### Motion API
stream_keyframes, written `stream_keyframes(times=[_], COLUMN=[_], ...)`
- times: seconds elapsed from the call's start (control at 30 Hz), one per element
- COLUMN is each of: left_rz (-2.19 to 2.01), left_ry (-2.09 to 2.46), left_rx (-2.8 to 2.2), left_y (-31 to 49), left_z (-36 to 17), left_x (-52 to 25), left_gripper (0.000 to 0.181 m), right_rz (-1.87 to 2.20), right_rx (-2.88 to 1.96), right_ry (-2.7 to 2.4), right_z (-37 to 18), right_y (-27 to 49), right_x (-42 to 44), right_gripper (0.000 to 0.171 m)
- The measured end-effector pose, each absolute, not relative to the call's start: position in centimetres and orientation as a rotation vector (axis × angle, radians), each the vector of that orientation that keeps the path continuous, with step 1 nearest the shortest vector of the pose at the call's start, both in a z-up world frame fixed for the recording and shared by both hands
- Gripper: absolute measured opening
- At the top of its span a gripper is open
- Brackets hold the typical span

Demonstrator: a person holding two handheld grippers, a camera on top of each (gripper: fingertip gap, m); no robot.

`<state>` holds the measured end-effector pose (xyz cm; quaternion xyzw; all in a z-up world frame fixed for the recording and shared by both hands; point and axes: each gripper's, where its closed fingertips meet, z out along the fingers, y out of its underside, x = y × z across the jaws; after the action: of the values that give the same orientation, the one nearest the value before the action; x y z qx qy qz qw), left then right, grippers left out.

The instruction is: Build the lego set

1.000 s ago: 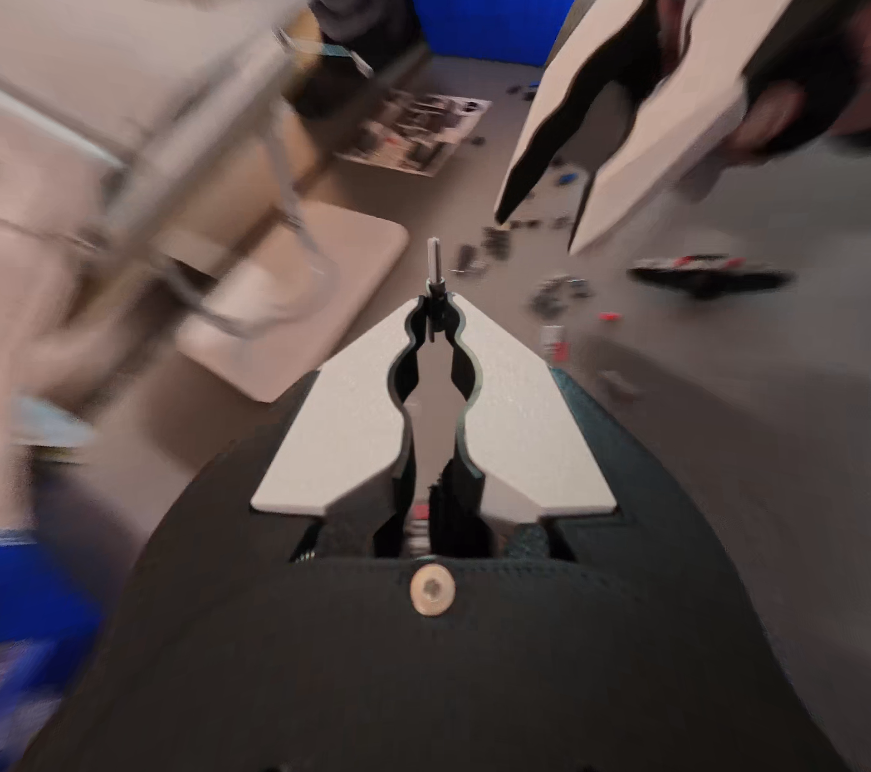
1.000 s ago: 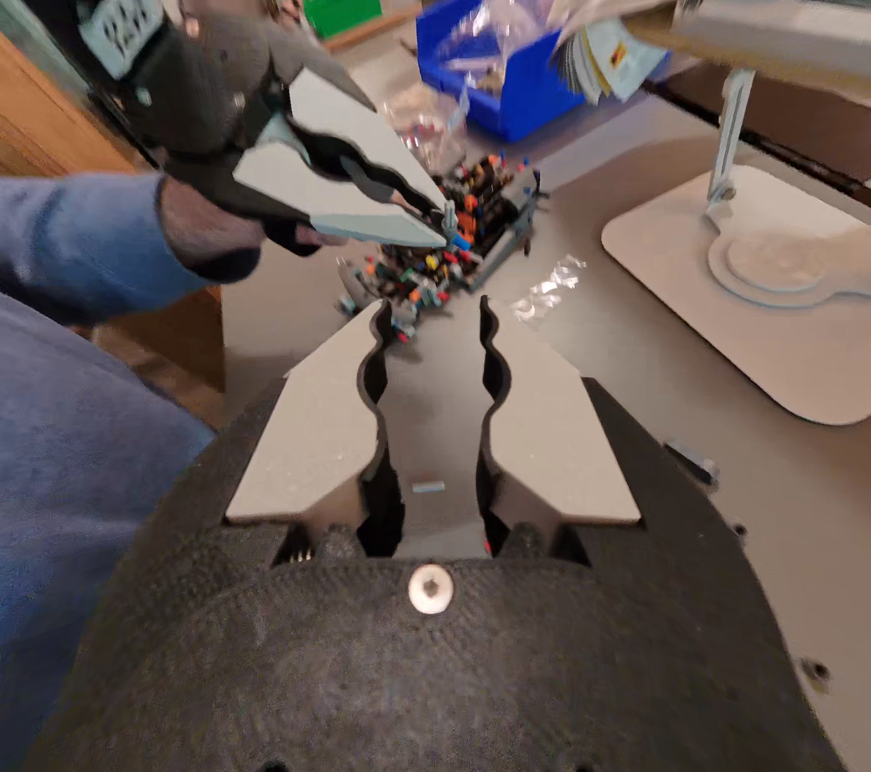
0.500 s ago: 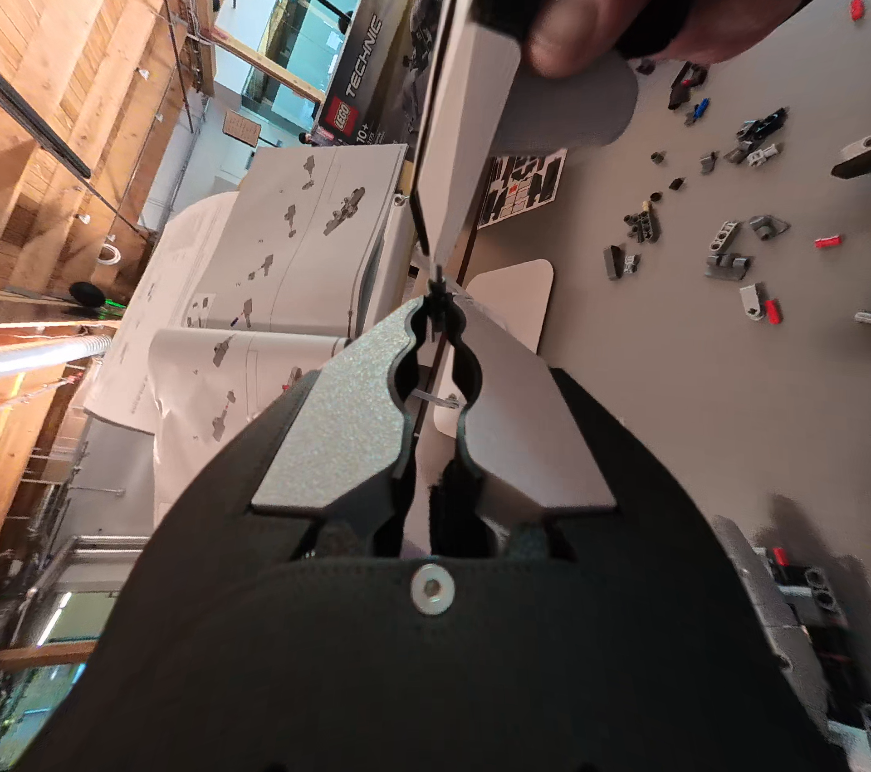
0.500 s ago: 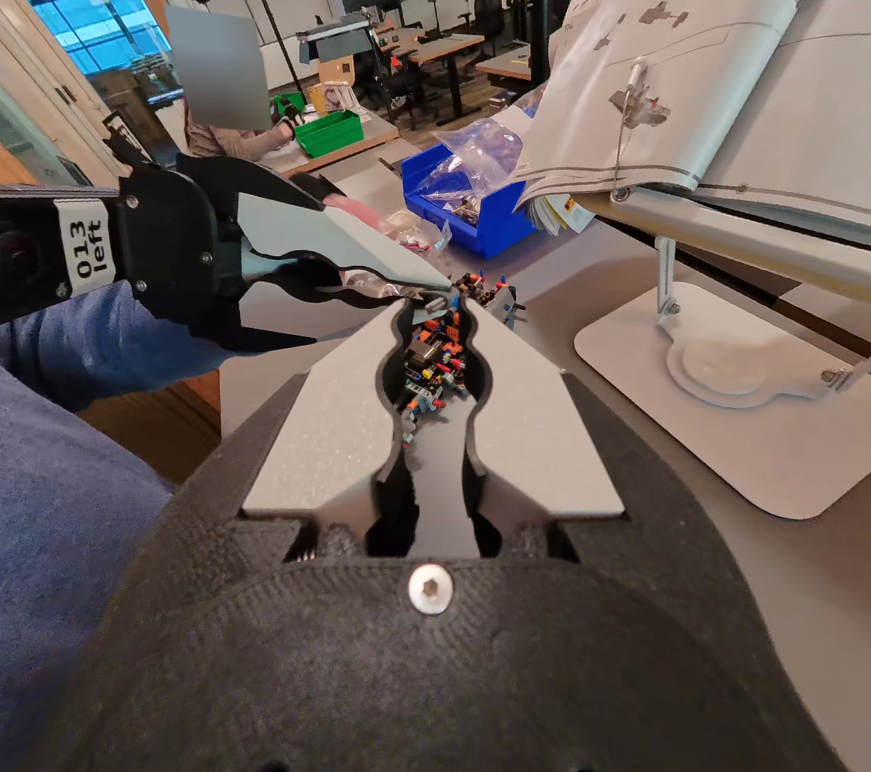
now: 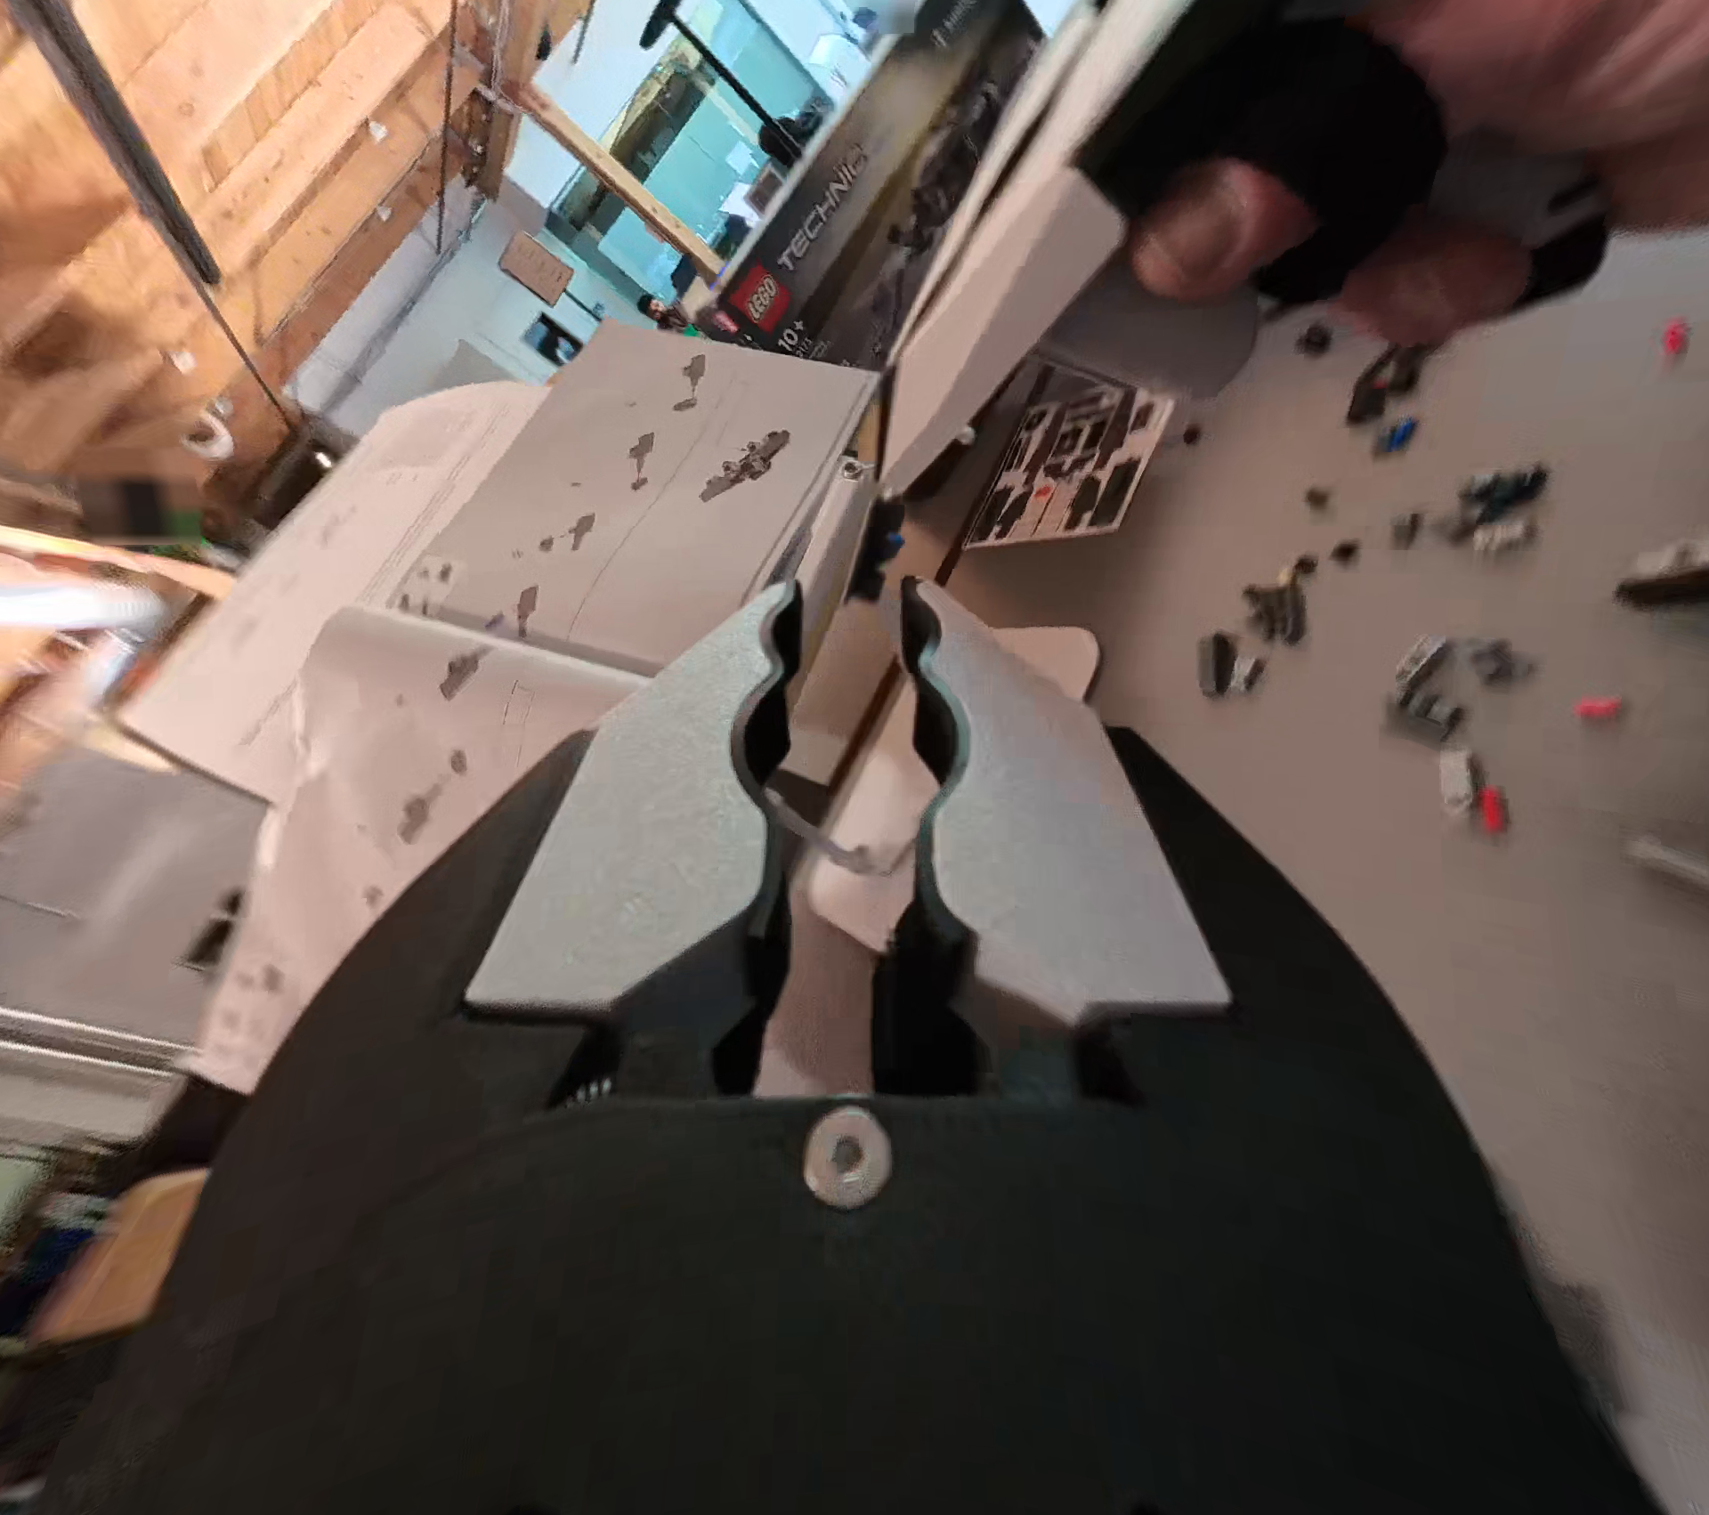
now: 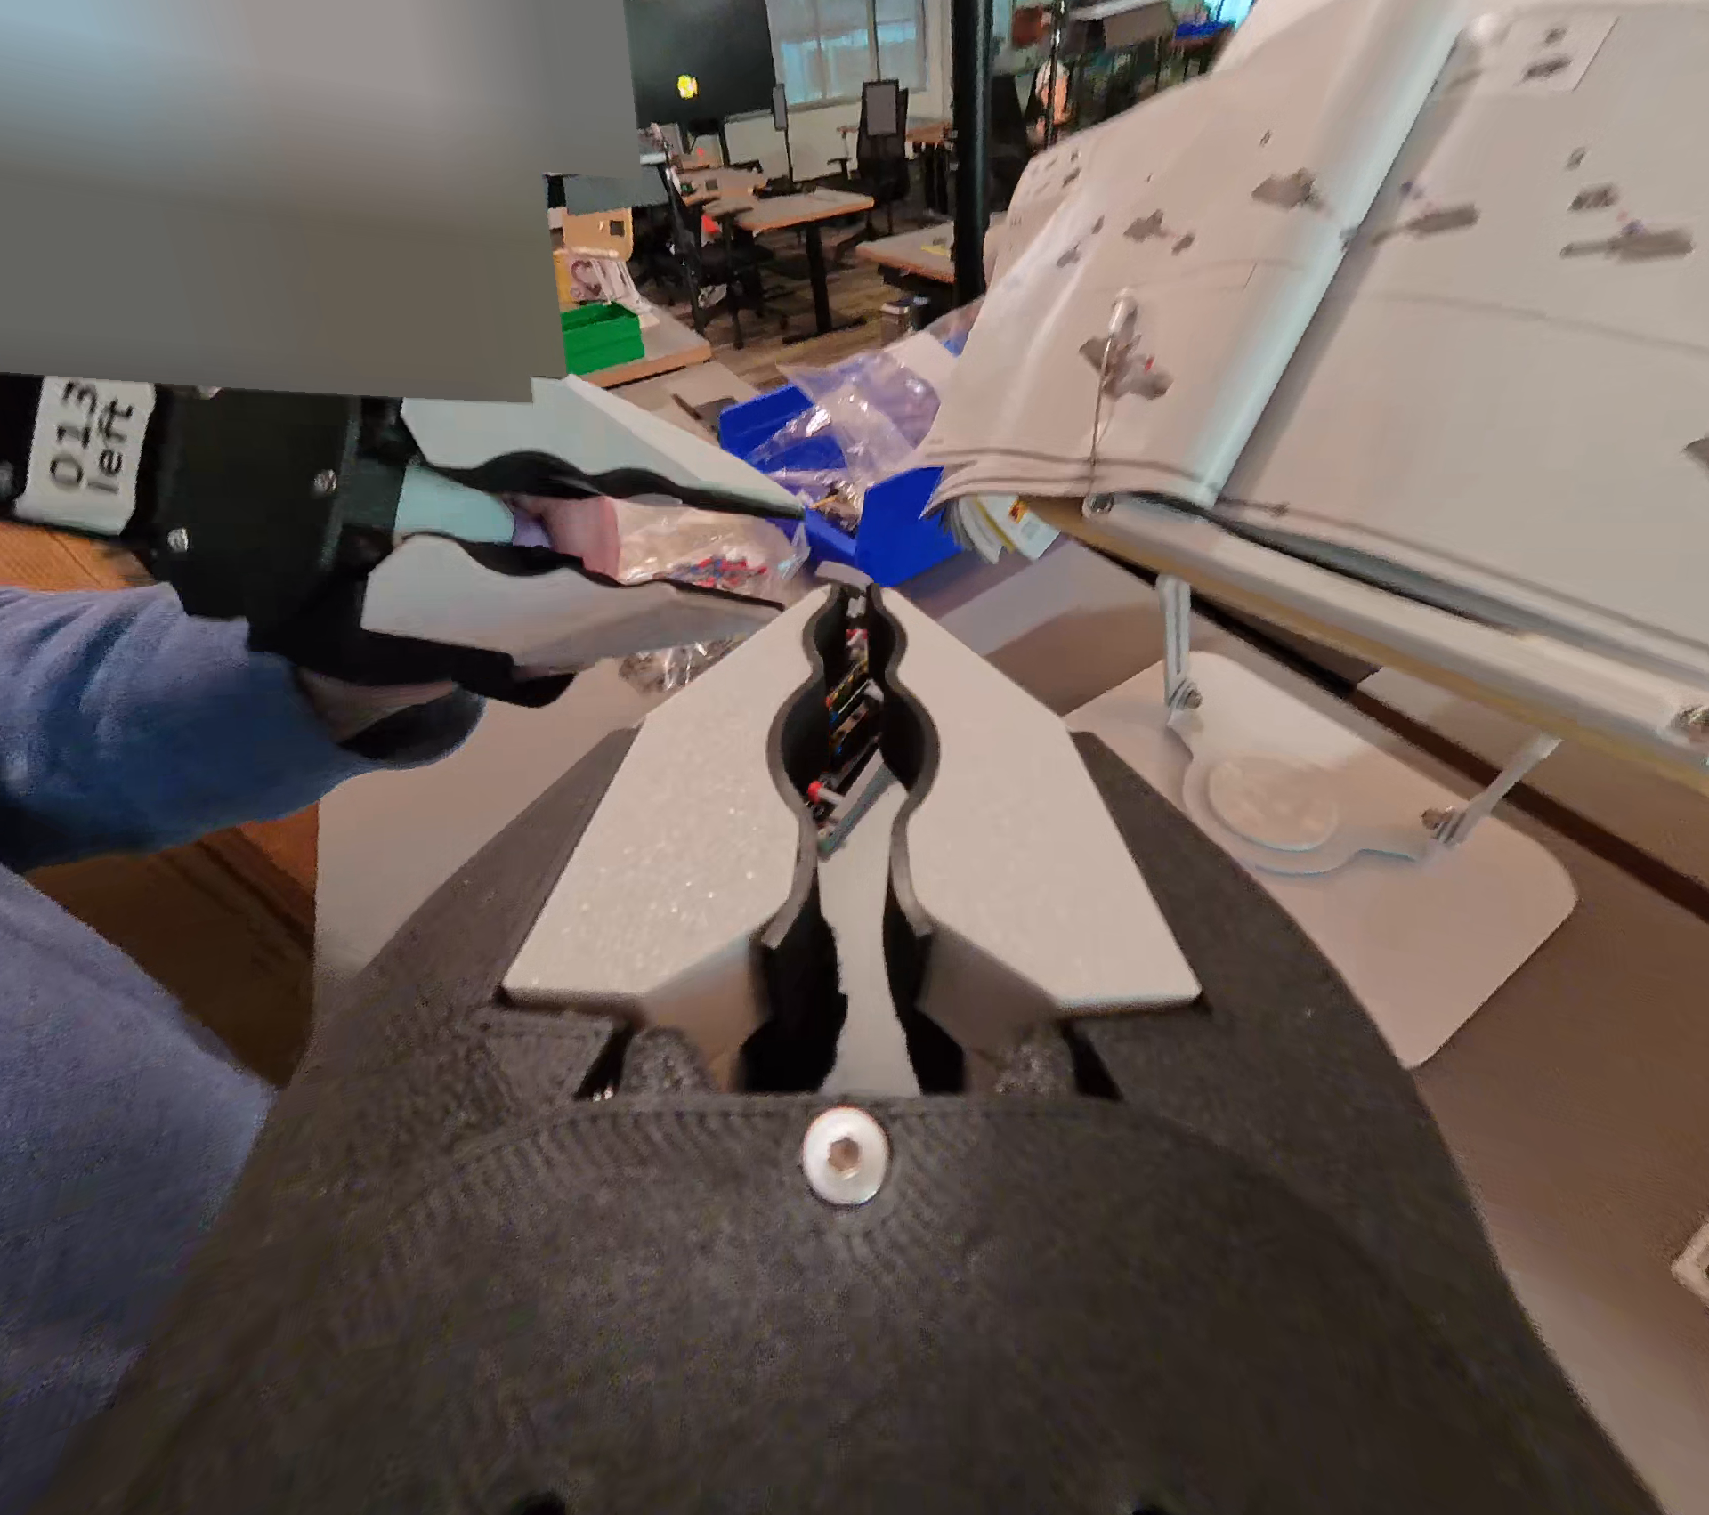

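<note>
My left gripper (image 5: 849, 601) is open and empty, turned on its side in the air in front of the instruction booklet (image 5: 601, 527). My right gripper (image 6: 855, 592) is shut, and a small dark pin piece (image 5: 880, 541) with a blue part sits at its tips, just beyond the left fingertips. In the left wrist view one right finger (image 5: 999, 324) reaches down from the top right. In the right wrist view the left gripper (image 6: 786, 555) comes in from the left, jaws apart. Several loose pieces (image 5: 1424, 694) lie on the grey table.
The booklet (image 6: 1295, 287) rests open on a white stand (image 6: 1341, 823) to the right. A blue bin (image 6: 888, 527) with plastic bags, a pile of coloured pieces (image 6: 851, 721), the set box (image 5: 879, 194) and a sticker sheet (image 5: 1063, 472) are on the table. Less than 4 cm separates the two grippers' tips.
The left gripper was shut on the small pin; it has opened. The right gripper has closed on the pin at the tips. Both grippers rose off the table.
</note>
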<state>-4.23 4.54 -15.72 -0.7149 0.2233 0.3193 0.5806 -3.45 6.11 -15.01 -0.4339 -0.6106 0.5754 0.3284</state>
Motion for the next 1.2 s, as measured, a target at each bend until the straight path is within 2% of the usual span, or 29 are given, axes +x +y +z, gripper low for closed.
stream_keyframes(times=[0.1, 0.23, 0.43, 0.67, 0.9, 0.93, 1.0, 1.2], left_rz=[0.431, -0.187, -0.81, -1.123, -1.189, -1.182, -1.19, -1.251], left_ry=[0.25, -0.076, -0.274, -0.306, -0.328, -0.305, -0.255, -0.12], left_rx=[-1.699, -1.612, -1.385, -1.21, -1.149, -1.174, -1.213, -1.398], left_y=[3.5, 3.2, 3.4, 3.9, 4.3, 4.3, 4.3, 4.1], left_z=[-15.1, -14.5, -13.6, -12.5, -12.4, -12.5, -12.3, -13.0], left_x=[-5.1, -5.2, -4.6, -3.0, -3.3, -3.1, -2.5, -1.2], left_gripper=[0.024, 0.022, 0.024, 0.027, 0.006, 0.005, 0.005, 0.005], right_rz=[1.441, 1.384, 1.208, 1.063, 1.043, 1.064, 1.141, 1.165], right_rx=[-1.04, -0.866, -0.677, -0.582, -0.577, -0.584, -0.564, -0.397], right_ry=[-1.581, -1.566, -1.591, -1.613, -1.633, -1.653, -1.688, -1.995], right_z=[-13.6, -12.0, -11.4, -12.2, -12.7, -12.8, -12.5, -13.1], right_y=[6.4, 5.4, 3.8, 3.3, 3.4, 3.5, 3.4, 4.2], right_x=[-3.2, -2.9, -2.8, -2.4, -2.2, -2.1, -1.4, -0.4], right_gripper=[0.0, 0.001, 0.001, 0.001, 0.002, 0.015, 0.026, 0.045])
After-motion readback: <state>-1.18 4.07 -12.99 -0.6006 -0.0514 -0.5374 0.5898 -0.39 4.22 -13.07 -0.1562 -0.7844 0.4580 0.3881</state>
